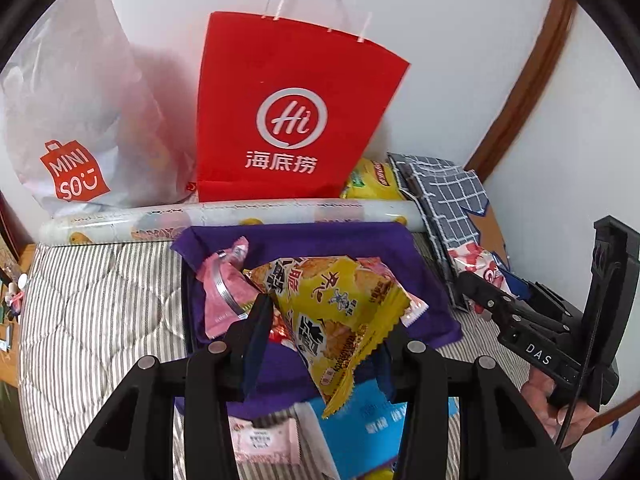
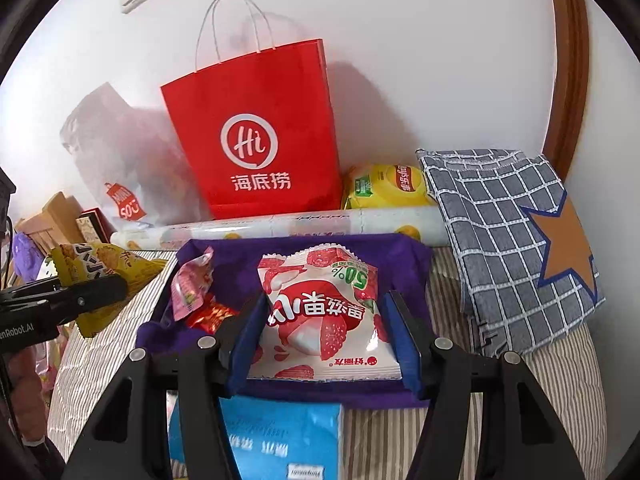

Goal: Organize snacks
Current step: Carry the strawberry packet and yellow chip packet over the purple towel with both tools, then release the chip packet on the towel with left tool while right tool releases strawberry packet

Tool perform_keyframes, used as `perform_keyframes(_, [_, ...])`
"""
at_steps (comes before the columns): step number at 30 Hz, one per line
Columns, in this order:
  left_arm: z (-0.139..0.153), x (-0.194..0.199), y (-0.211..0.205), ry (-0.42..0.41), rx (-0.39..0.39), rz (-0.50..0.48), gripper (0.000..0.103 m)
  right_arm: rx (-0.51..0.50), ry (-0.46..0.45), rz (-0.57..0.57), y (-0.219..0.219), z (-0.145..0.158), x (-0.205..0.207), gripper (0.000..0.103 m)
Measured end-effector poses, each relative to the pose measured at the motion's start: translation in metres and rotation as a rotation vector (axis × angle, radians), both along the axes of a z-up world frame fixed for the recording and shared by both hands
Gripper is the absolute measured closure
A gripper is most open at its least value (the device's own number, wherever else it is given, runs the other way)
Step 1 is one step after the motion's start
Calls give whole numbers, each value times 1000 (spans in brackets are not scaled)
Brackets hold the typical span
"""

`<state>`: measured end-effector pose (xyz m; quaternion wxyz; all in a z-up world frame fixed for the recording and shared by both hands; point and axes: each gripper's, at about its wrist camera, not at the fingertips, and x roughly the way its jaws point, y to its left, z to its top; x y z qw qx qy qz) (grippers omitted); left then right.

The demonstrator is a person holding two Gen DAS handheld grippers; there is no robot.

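The left gripper's (image 1: 328,324) fingers pinch a crinkly yellow foil snack packet (image 1: 336,316); the right gripper's (image 2: 326,334) clamp a white-and-red lychee-print sachet (image 2: 324,316) above the purple fabric bin (image 2: 404,252).

The crinkly yellow snack packet (image 1: 340,312) has a glossy plastic film with a saw-toothed seal, as does the white-and-red lychee sweet packet (image 2: 324,320). The purple fabric bin (image 2: 304,252) looks soft, matt and fuzzy. The red paper carrier bag (image 1: 296,108) is smooth and matt. The striped quilted cloth bedcover (image 1: 104,304) looks soft. The grey checked cloth bag (image 2: 504,240) is woven.
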<state>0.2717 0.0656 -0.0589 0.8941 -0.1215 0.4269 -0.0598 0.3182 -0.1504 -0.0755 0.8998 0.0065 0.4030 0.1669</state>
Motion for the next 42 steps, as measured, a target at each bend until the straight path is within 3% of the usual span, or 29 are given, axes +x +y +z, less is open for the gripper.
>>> perform_keyframes(15, [-26,52,22,42,-37,35,60,4,54,-17,-6,-33,53,44])
perform_keyframes(25, [-52,81,16,87,-56,18,60,-6,110,-14,-5,-72,74,44])
perform_keyframes(32, [-70,90,9,116,-48,-8,60,-33,156,-11,-3,-97,84,44])
perform_keyframes(42, [-85,95,0,160,-25,-34,60,-48,195,-1,-4,-107,87,43])
